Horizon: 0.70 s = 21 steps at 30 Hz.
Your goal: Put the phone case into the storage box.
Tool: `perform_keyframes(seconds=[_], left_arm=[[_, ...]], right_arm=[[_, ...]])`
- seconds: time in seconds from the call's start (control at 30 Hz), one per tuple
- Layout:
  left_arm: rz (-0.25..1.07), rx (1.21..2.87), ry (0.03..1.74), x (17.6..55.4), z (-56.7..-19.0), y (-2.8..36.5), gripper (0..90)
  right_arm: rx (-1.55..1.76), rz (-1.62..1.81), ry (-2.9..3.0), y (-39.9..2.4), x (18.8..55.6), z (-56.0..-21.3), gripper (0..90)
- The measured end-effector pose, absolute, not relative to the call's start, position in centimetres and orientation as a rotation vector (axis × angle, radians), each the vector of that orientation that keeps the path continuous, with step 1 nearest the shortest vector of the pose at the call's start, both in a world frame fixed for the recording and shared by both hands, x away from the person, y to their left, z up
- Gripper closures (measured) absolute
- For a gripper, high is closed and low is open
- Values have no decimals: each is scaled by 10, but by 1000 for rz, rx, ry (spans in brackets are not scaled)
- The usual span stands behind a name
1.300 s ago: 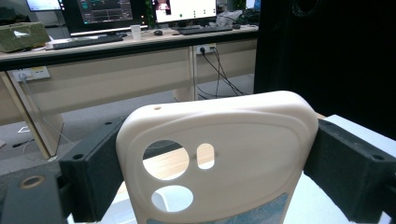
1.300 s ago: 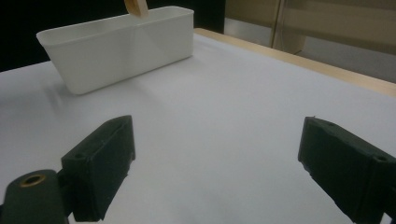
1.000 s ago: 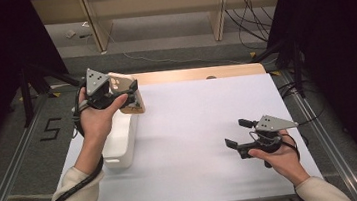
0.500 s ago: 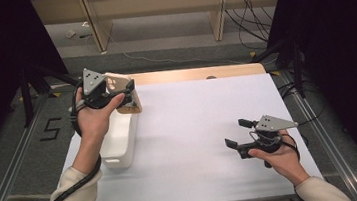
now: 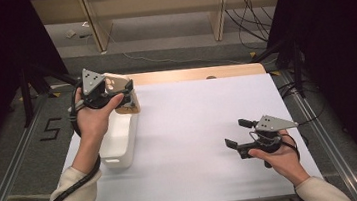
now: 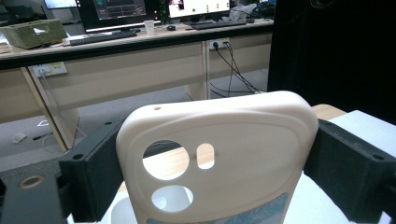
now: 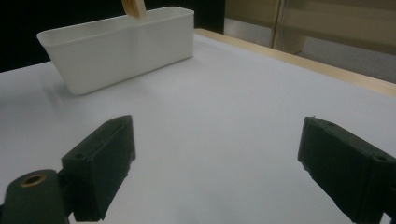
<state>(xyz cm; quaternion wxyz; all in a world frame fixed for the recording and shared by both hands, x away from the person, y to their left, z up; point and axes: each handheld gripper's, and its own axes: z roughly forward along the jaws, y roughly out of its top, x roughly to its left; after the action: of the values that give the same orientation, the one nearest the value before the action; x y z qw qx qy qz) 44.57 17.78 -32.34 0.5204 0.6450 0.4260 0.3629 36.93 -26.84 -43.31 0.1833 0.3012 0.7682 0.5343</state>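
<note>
A cream phone case with round camera cut-outs stands upright between the black jaws of my left gripper, which is shut on its two side edges. In the high view the phone case hangs above the far end of a white oblong bin. My right gripper rests low over the white table at the right, jaws wide apart with nothing between them. In the right gripper view, my right gripper points at the bin, with the case's lower tip above the bin's rim.
The white table top spreads between the bin and the right hand. A wooden strip runs along the far edge. Beyond it are desk legs and cables on the floor. Dark curtains stand on both sides.
</note>
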Motion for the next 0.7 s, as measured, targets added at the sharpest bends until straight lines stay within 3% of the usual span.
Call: perform_keyframes(seconds=[0.7], left_arm=[[880,1541,1040,448,-325,184,109]], right_arm=[[857,1511,2161,-269,370,-433,122]])
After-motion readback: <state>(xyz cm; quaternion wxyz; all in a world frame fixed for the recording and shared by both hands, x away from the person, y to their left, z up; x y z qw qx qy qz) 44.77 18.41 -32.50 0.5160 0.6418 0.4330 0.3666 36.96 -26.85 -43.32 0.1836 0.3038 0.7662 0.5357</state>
